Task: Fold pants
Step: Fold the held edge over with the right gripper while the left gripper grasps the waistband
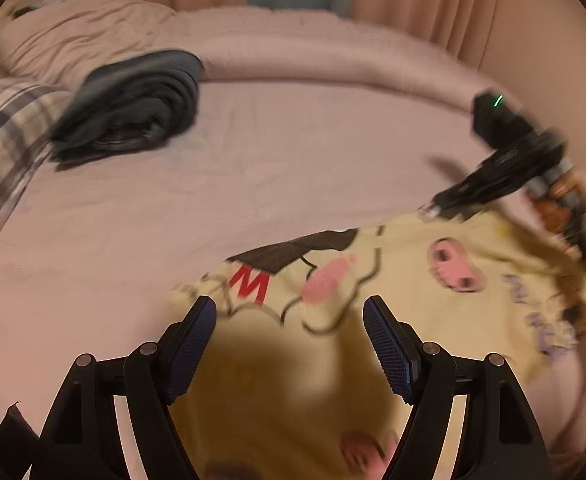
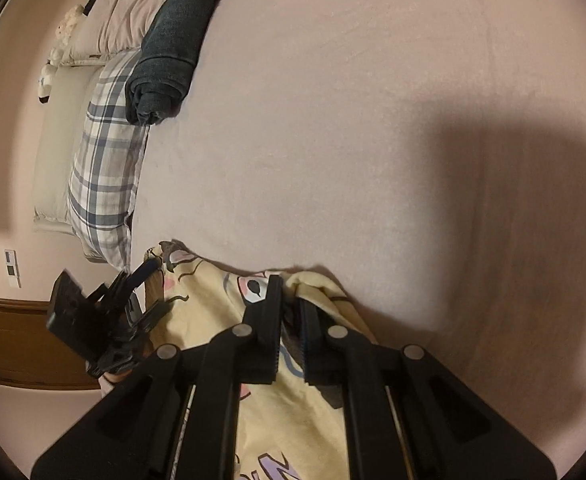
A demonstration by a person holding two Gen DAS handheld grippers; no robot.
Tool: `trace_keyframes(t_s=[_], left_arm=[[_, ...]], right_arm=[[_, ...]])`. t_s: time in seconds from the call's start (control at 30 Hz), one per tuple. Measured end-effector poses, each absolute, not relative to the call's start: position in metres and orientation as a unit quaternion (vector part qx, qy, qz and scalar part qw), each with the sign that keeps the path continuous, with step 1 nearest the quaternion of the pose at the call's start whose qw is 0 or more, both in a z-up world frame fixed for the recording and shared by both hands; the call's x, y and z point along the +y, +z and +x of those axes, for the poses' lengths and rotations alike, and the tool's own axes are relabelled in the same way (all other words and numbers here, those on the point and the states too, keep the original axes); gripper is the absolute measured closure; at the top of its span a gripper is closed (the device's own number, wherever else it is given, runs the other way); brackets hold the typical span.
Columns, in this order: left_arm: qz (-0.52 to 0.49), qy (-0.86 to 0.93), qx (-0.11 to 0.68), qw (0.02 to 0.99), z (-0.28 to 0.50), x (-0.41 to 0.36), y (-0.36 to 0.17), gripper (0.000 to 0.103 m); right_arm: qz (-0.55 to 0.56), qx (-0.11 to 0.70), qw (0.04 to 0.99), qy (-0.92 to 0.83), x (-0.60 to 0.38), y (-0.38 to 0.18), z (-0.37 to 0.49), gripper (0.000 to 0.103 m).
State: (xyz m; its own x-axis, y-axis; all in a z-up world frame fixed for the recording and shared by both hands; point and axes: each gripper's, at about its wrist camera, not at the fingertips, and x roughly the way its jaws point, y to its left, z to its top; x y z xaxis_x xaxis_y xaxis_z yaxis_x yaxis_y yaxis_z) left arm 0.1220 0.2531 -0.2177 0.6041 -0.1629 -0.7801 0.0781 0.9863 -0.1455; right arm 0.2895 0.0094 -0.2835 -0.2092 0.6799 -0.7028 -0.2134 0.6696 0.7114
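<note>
right gripper (image 2: 291,312) pinching nearly shut on a bunched yellow edge of the pants (image 2: 209,320), fabric wedged between the pads and hanging loose beneath. left gripper (image 1: 289,320) gaping wide, blue ribbed pads (image 1: 389,350) well apart, hovering over the cloth and clamping nothing; in the right wrist view seeming to touch the far corner, though contact too blurred to tell. spreading across the near part of the bed sheet (image 2: 373,120), pale yellow pyjama-style pants printed with cartoon faces, pink patches and a red letter, partly lifted at the right-hand corner and sagging toward the mattress. judging from the drape: light, soft, limp cloth, not slippery, not fragile, bound to slump and crease wherever unsupported, so needing two holds at once. likely best taking it at the corners of one straight edge, waistband or hem, pinching a doubled thickness rather than a single layer, keeping the span taut while laying it over. farther out, lying well apart from the work, a rolled dark garment (image 2: 169,60) resting against a plaid pillow (image 2: 105,168), with a rumpled duvet (image 1: 93,36) and curtains (image 1: 413,0) beyond.
</note>
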Motion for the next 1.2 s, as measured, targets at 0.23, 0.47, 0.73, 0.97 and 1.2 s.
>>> trace_keyframes(t_s=[0.23, 0.47, 0.73, 0.97, 1.2], left_arm=[[-0.131, 0.003, 0.460, 0.878, 0.058, 0.305, -0.231, 0.012], [-0.251, -0.022, 0.459, 0.852, 0.065, 0.319, -0.256, 0.013], [-0.191, -0.001, 0.463, 0.866, 0.072, 0.298, -0.258, 0.062], [-0.183, 0.037, 0.438, 0.879, 0.073, 0.324, -0.229, 0.077], [-0.162, 0.076, 0.450, 0.875, 0.075, 0.331, -0.239, 0.055]], right_arm=[[0.170, 0.677, 0.614, 0.367, 0.011, -0.283, 0.286, 0.095], [0.176, 0.677, 0.617, 0.361, 0.010, -0.282, 0.285, 0.095], [0.171, 0.678, 0.620, 0.355, 0.011, -0.280, 0.285, 0.095], [0.156, 0.664, 0.636, 0.361, 0.016, -0.267, 0.278, 0.092], [0.155, 0.664, 0.640, 0.354, 0.024, -0.282, 0.285, 0.095]])
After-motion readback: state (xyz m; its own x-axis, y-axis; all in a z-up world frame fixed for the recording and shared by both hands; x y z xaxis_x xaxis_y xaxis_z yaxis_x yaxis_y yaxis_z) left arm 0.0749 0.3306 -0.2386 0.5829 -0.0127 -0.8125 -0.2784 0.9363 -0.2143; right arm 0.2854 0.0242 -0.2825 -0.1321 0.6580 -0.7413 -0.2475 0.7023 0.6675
